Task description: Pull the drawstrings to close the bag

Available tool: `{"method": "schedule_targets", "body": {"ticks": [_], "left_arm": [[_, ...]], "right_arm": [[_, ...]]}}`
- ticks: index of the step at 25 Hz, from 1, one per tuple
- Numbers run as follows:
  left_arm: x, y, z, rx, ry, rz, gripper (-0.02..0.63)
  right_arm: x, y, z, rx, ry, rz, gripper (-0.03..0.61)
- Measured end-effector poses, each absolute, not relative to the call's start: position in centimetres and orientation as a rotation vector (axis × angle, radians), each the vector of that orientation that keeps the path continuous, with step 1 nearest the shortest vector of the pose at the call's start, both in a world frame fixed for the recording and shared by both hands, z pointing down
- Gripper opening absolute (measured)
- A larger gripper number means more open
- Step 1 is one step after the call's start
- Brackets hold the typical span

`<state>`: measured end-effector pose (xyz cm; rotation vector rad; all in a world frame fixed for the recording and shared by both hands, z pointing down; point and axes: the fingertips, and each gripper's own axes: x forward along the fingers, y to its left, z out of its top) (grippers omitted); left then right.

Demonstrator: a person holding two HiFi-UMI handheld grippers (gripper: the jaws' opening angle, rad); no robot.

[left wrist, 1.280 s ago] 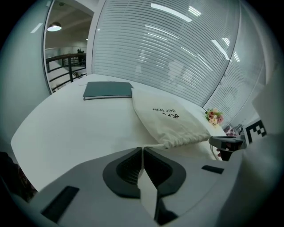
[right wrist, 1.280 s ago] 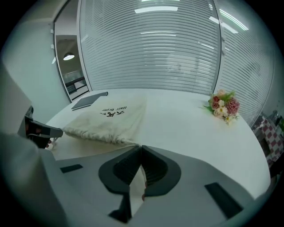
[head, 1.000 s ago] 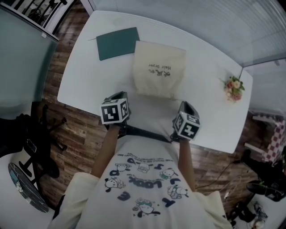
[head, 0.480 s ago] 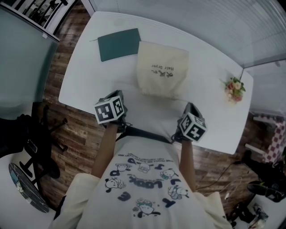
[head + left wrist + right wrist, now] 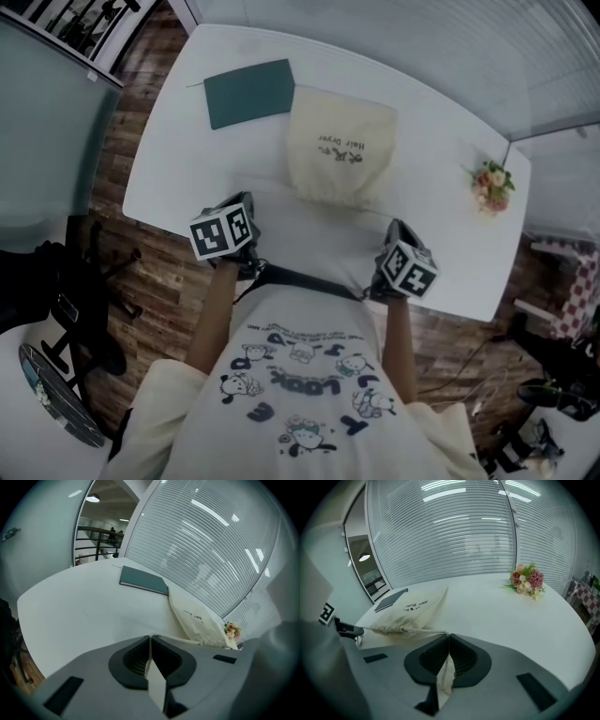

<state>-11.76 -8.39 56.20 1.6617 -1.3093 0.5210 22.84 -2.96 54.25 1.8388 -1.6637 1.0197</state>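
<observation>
White tabletop (image 5: 169, 159) carries the cream cloth bag (image 5: 339, 150), lying midway along it toward the far edge, with its gathered mouth (image 5: 391, 630) facing the near edge. The left gripper (image 5: 150, 644) and right gripper (image 5: 449, 641), near that edge, are each pinched tight on a drawstring (image 5: 417, 631). The bag looks light, soft and limp, likely to slide. The thin cords could slip, so the hold belongs on the cord itself.
</observation>
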Motion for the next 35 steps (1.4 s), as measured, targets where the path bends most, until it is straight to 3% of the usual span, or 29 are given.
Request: {"method": "schedule_targets", "body": {"ticks": [8,9,11,12,14,16,19,35], "left_arm": [[-11.2,-7.8,55.8,1.843,-1.278,0.718,0.049],[-11.1,-7.6,55.5,1.875,-1.267,0.737,0.049],[-11.3,-7.3,54.9,1.925,-1.261,0.775,0.051],[-11.4,-7.1,54.6,1.941,-1.26,0.788,0.052],[-11.6,-6.8,53.9,1.963,-1.255,0.794,0.072],[-11.7,-6.8,53.3,1.992,-1.253,0.803,0.16],[-10.9,-7.3,52.9,2.079,-1.244,0.918,0.19],[-2.4,-8.1,54.1,2.379,-0.841,1.316,0.199]], "right_arm": [[21.5,-1.7,55.6,1.677,-1.752,1.027,0.026],[21.3,-1.6,55.5,1.668,-1.754,1.016,0.047],[21.3,-1.4,55.2,1.65,-1.748,0.966,0.194],[21.5,-1.3,55.1,1.644,-1.738,0.929,0.209],[21.9,-1.1,54.5,1.632,-1.727,0.853,0.209],[21.9,-1.4,53.9,1.618,-1.739,0.799,0.209],[21.3,-2.1,53.1,1.587,-1.773,0.747,0.209],[15.3,-5.3,52.7,0.998,-1.845,0.328,0.172]]}}
